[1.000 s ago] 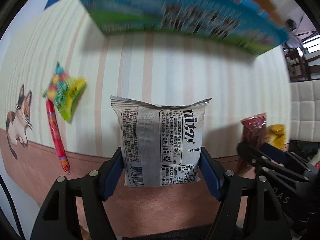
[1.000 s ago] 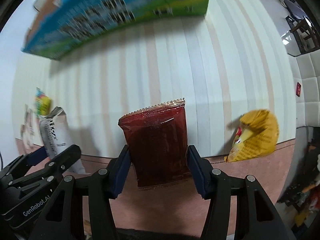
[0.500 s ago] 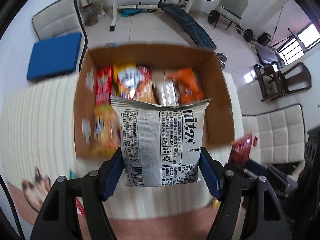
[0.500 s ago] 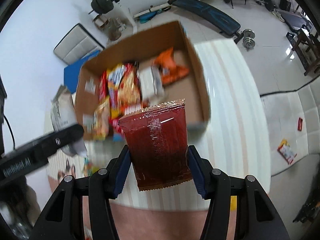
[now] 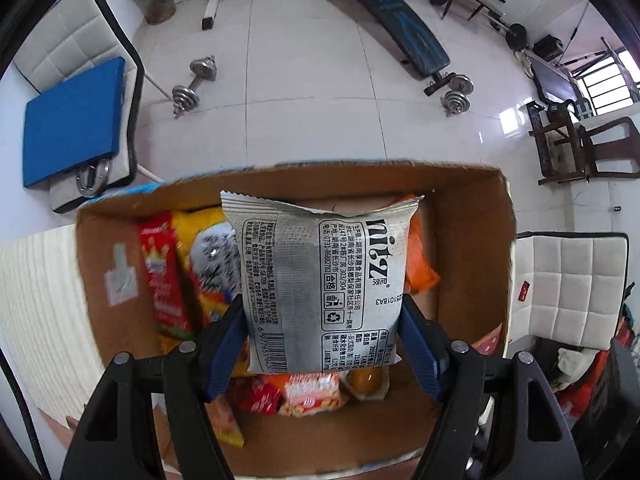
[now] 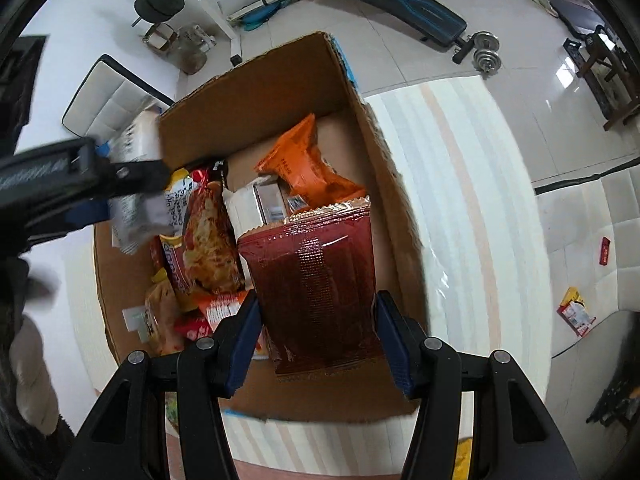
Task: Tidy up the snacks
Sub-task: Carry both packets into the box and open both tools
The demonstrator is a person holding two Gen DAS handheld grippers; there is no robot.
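- Glossy white tiled floor [image 5: 312, 60] all round, daylight glaring off it near the window [image 5: 604, 86] on the right.
- Blue padded weight bench [image 5: 394, 28] lies slantwise, dumbbells [image 5: 194, 86] scattered beside it.
- White quilted chair [image 5: 72, 40] on the left carries a blue cushion [image 5: 72, 120].
- Dark wooden chair [image 5: 588, 152] stands right.
- Cream striped tabletop [image 6: 452, 184] below.

Silver pack [image 5: 324, 280]: foil-like film, matt sheen, crimped top edge. Red pack [image 6: 316, 292]: glossy, translucent-looking film with a coppery foil seal. Box [image 5: 472, 216]: brown corrugated cardboard, matt, rough torn rims. Orange pack [image 6: 308, 168]: glossy film. Cloth [image 6: 452, 208]: striped, ribbed, matt. Floor [image 5: 304, 80]: glossy tile.
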